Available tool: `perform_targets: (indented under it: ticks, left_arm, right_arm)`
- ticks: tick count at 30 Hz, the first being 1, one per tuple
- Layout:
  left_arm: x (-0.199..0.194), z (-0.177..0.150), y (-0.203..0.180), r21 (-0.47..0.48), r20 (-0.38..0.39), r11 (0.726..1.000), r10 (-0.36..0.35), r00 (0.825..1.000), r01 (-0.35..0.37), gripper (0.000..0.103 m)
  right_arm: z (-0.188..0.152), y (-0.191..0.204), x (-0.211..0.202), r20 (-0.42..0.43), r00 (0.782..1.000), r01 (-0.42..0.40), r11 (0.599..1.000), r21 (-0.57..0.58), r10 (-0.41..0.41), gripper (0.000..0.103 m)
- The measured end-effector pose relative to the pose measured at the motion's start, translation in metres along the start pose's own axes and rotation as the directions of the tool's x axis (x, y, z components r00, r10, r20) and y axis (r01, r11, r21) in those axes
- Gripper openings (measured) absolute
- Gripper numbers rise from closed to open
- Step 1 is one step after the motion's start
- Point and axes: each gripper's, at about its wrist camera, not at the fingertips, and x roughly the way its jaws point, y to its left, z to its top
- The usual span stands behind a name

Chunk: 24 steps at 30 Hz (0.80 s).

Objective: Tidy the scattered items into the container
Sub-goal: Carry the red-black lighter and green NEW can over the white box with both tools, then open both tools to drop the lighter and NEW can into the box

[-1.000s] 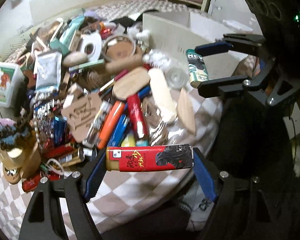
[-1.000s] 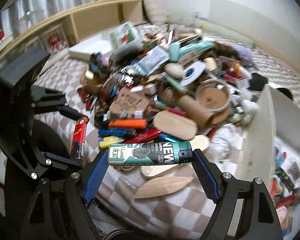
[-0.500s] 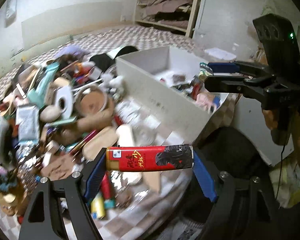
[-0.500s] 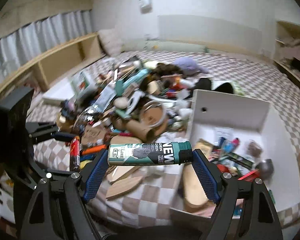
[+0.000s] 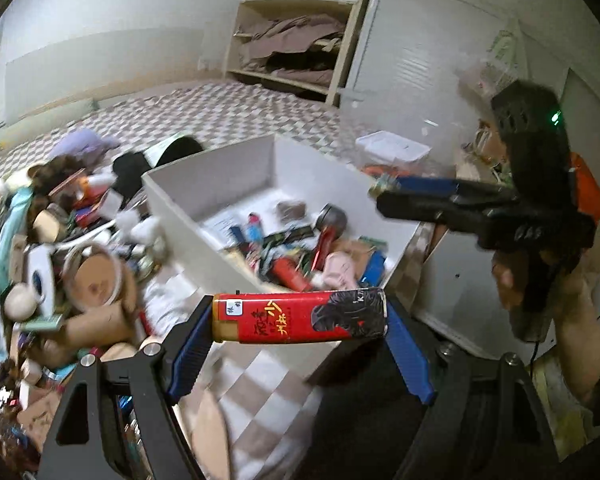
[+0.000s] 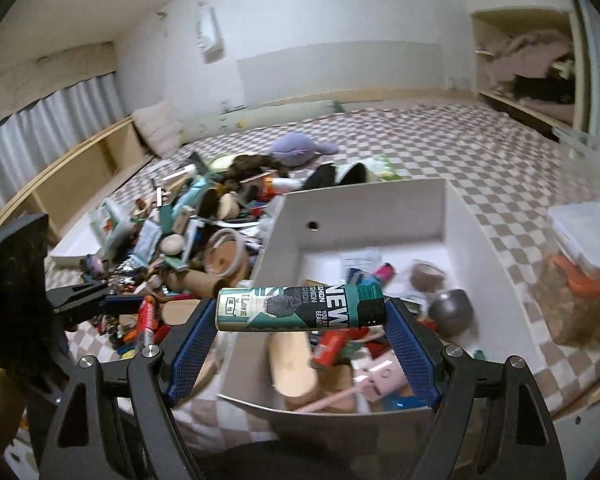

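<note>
My left gripper (image 5: 300, 316) is shut on a red can (image 5: 300, 315), held crosswise above the near corner of the white box (image 5: 204, 184). My right gripper (image 6: 302, 308) is shut on a teal can (image 6: 300, 307), held crosswise over the near left part of the white box (image 6: 364, 204). The box holds several small items. In the left wrist view the right gripper (image 5: 384, 196) hangs over the box's right side. In the right wrist view the left gripper (image 6: 140, 312) with the red can (image 6: 147, 318) is left of the box. A pile of scattered items (image 5: 60, 248) lies left of the box.
Everything rests on a checkered bedspread (image 6: 440, 148). A clear lidded tub (image 6: 580, 272) stands right of the box. A white tray (image 6: 76, 248) lies at the far left of the pile. Shelves (image 5: 292, 56) with folded cloth stand behind.
Both grippers have swung from above the pile toward the white box, each still holding its can. The box now fills the middle of both views.
</note>
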Motion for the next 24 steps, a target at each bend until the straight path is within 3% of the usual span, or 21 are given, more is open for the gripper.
perform_targets:
  ticks: [12,24]
  left_arm:
    - [0.045,0.025,-0.029,0.053,-0.021,0.998,-0.04,0.999,0.041,0.081]
    - [0.087,0.032,-0.034,0.046,-0.069,0.998,-0.042,0.997,0.046,0.081]
  right_arm:
    - [-0.01,-0.055,0.004,-0.012,0.999,0.048,0.991,0.122,-0.047,0.084]
    - [-0.011,-0.078,0.015,0.0,1.0,0.001,0.978,0.207,-0.001,0.084]
